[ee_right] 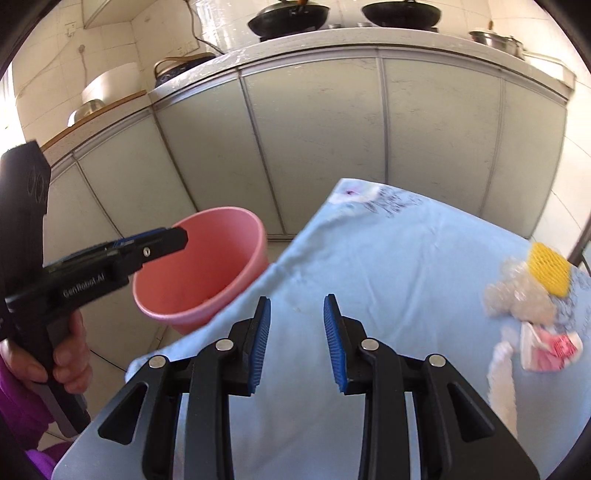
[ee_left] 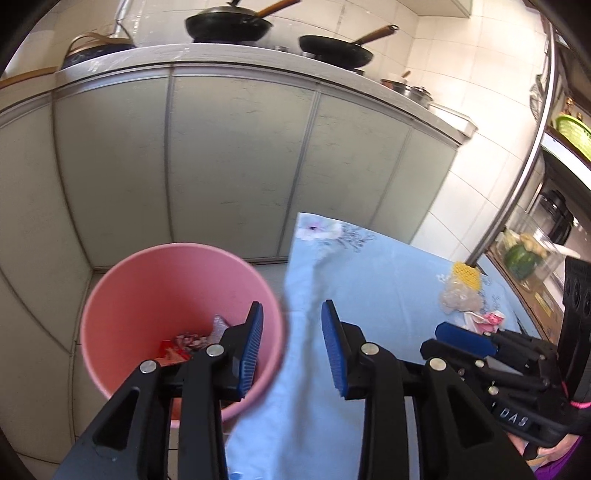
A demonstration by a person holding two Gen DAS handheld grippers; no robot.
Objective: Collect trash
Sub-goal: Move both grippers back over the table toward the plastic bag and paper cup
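the bucket [ee_left: 177,314] stands on the floor [ee_left: 269,269], just left of the table [ee_left: 388,280] and in front of the cabinets [ee_left: 240,158] at the far side. scraps [ee_left: 184,343] lie in the bottom of the bucket. on the far right part of the table lies a small heap of trash: a net [ee_right: 548,271] farthest, a crumpled bag [ee_right: 517,299] touching it on the near side, a wrapper [ee_right: 550,349] nearer still. on the worktop [ee_left: 221,55] above the cabinets sit two pans [ee_left: 229,24], side by side, with pots [ee_left: 410,88] to their right.
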